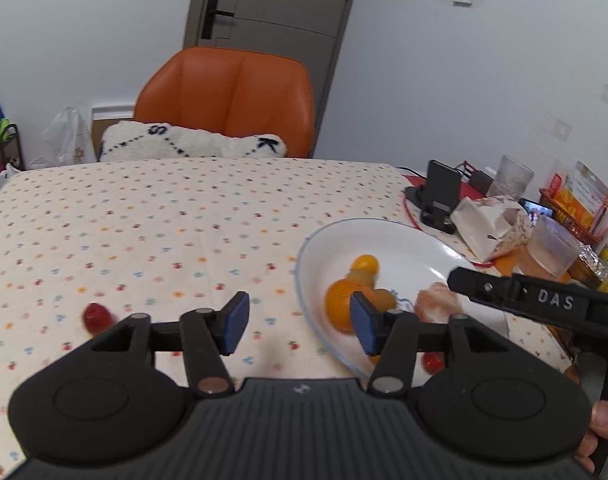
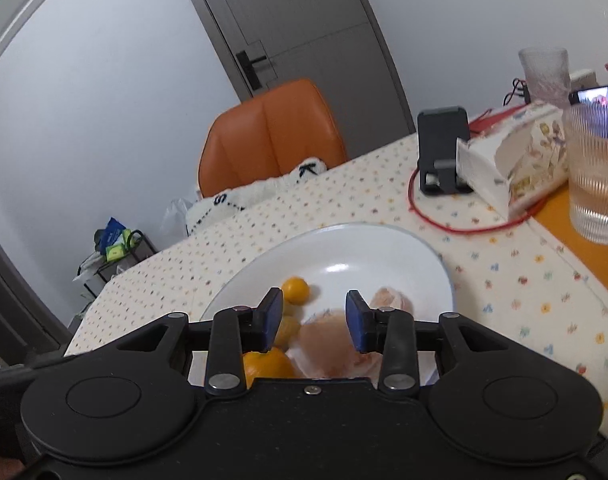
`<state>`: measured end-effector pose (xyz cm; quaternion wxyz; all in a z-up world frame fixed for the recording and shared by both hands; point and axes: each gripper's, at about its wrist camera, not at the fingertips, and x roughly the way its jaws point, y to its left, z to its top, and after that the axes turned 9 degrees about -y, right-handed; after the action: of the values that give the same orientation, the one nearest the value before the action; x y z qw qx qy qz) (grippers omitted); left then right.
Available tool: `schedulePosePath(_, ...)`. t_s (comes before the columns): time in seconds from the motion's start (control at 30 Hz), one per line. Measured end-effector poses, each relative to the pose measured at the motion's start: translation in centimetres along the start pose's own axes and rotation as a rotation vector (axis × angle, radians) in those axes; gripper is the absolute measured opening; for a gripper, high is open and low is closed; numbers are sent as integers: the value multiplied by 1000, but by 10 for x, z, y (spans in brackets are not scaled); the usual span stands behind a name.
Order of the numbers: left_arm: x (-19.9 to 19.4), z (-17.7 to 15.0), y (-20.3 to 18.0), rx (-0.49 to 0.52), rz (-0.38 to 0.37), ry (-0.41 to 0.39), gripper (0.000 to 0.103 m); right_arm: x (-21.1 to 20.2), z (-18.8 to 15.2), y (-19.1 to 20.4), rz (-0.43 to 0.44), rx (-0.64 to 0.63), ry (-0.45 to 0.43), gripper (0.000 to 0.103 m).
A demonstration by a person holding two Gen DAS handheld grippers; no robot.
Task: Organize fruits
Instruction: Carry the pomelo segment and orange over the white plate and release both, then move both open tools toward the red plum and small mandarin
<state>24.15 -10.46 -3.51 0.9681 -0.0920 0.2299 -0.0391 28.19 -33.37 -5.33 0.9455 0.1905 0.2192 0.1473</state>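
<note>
Both sets of jaws stand apart and empty: the left gripper [image 1: 300,322] hovers over the dotted tablecloth [image 1: 144,216], the right gripper [image 2: 313,320] hangs above the white plate [image 2: 383,248]. On that plate sit a large orange [image 1: 337,306], a pale peach-coloured fruit [image 2: 327,340] directly below the right gripper's gap, and a small yellow-orange fruit [image 2: 296,288]. Off the plate, a small red fruit [image 1: 97,317] lies on the cloth, to the left of the left gripper's near finger; it looks roundish, no clear long axis. Left hand is plainly nearer, so I'd guess that pickup is its job. Another red fruit [image 1: 432,362] peeks out by the plate's near edge.
</note>
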Motion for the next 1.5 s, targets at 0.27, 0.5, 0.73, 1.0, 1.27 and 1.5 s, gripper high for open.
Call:
schedulePosePath(0.27,-20,2,9,3,55,-32,80,-16,-2,11,19,4,3,43)
schedulePosePath(0.5,-33,-2,16,13,74,-23,84,-29,-6,24,35,-10,-3,59)
schedulePosePath(0.73,-49,-9,28,2,106,-28,88,-37,-16,38,71,-19,-6,83)
schedulePosePath(1.0,-63,-20,45,-12,159,-29,90,-37,-26,48,113,-19,9,95)
schedulePosePath(1.27,-72,-35,63,-40,192,-14,90,-35,-40,66,169,-43,47,97)
schedulePosePath(1.5,-82,-40,79,-51,209,-13,90,-29,-48,79,197,-53,71,97)
